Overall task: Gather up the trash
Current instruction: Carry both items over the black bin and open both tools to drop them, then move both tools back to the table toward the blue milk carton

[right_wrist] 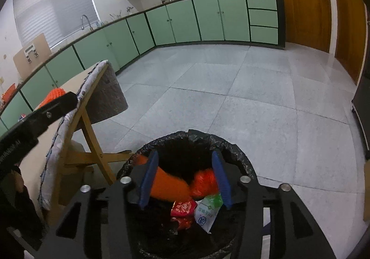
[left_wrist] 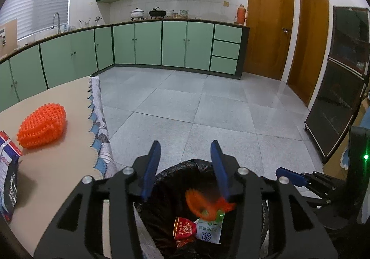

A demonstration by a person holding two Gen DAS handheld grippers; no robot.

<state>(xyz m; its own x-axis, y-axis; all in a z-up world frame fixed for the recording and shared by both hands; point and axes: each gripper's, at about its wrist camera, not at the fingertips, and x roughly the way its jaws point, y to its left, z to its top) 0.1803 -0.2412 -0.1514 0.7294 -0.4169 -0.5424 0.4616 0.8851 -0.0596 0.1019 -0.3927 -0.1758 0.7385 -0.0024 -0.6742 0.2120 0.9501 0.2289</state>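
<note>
A bin lined with a black bag [left_wrist: 198,166] [right_wrist: 240,155] stands on the floor beside the table. Inside lie a red packet [left_wrist: 183,227] [right_wrist: 183,208] and a white-green packet [left_wrist: 209,231] [right_wrist: 207,211]. A blurred orange net piece [left_wrist: 203,202] is in the air just under my left gripper [left_wrist: 186,157], which is open and empty above the bin. My right gripper [right_wrist: 185,166] is open over the bin, with orange pieces [right_wrist: 168,187] blurred between and below its fingers. An orange foam net [left_wrist: 42,125] lies on the table.
A beige table [left_wrist: 57,143] with a patterned cloth edge [left_wrist: 99,125] is at the left, with a blue-red bag [left_wrist: 8,173] on it. The right gripper's body [left_wrist: 312,180] is at the right. Green cabinets [left_wrist: 173,44], wooden doors and a dark cabinet [left_wrist: 342,88] ring the tiled floor.
</note>
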